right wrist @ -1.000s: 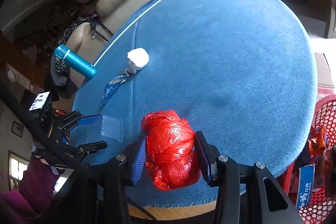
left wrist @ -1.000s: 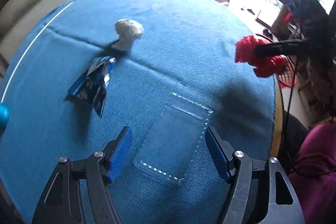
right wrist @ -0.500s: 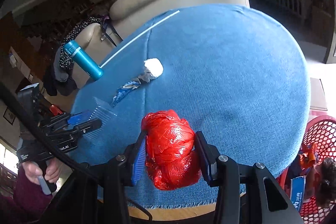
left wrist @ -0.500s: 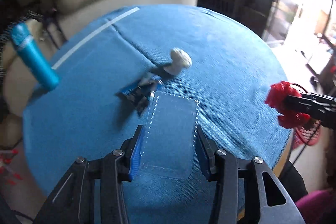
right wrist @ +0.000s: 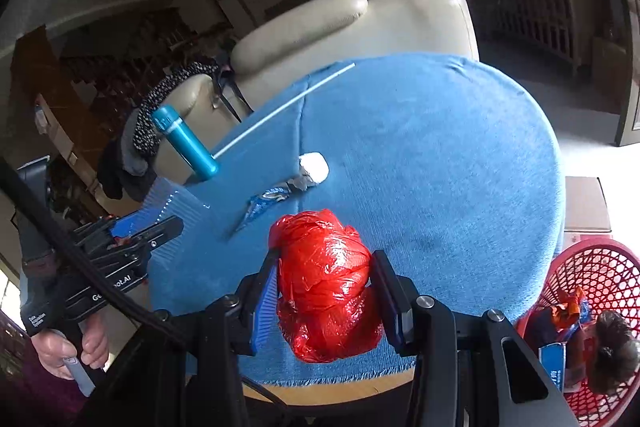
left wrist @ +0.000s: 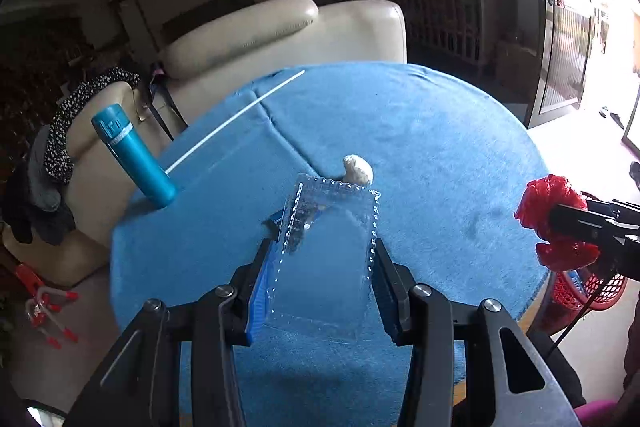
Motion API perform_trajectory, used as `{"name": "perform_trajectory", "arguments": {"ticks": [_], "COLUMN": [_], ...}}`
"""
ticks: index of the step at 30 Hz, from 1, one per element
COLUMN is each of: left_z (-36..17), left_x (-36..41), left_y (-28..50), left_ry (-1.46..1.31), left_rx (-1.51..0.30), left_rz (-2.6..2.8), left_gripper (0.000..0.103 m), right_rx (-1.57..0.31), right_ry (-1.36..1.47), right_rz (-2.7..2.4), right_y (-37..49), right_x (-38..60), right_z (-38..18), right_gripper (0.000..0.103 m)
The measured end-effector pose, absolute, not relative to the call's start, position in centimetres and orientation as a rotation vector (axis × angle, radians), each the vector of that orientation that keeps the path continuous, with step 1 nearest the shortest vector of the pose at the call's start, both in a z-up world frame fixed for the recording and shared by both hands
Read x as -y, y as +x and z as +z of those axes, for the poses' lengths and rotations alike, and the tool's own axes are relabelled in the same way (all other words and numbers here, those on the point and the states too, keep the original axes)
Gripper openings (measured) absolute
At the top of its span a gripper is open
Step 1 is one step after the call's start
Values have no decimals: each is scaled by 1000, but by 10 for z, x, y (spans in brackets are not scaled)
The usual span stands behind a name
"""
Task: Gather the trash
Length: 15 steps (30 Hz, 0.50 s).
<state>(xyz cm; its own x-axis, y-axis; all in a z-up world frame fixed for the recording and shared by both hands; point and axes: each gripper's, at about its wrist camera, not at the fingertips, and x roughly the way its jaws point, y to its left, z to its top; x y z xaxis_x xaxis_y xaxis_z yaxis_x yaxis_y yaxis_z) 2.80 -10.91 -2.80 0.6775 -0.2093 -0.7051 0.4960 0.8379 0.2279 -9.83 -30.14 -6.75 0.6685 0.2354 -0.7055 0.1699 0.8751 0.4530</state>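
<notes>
Round surface (left wrist: 420, 131) w/ a blue woven cloth fills both views, cream leather armchair behind it.

Risks, as I judge them: left tool (left wrist: 320, 267) has its pads clamped on the long edges of a clear thin plastic clamshell tray (left wrist: 326, 247), held up off the cloth. Its jaws have just been closing onto it. Flimsy and slick, so it could buckle or squirt out if squeezed harder or swung fast. Right tool (right wrist: 324, 283) is gripping a crumpled red plastic bag wad (right wrist: 326, 283); springy film, bulges past the pads, could slide free on the way to the red mesh basket (right wrist: 600, 267) on the floor off the surface's right edge. Basket sits low and already holds stuff, so a drop from too far out may miss the rim.

Trash not yet collected: white crumpled paper ball (right wrist: 314, 167) near the surface's middle, blue-and-silver foil snack wrapper (right wrist: 268, 201) touching it on the near-left side. Wrapper lies flat, hard to pinch.

Teal cylindrical flask (left wrist: 132, 155) stands upright at the left edge; a careless sweep could knock it over.
</notes>
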Motion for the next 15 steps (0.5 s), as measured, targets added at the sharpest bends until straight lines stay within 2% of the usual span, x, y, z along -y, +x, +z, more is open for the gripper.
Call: {"name": "perform_trajectory", "arguments": {"ticks": [15], "left_z": [-8], "left_x": [135], "left_y": [-3], "left_ry": [465], "left_rx": [-640], "left_rz": [-367], "left_gripper": [48], "right_rx": [-745], "right_ry": [543], "right_rz": [34], "right_y": [-130], "right_x": [318], "right_z": [-37], "right_gripper": [47]}}
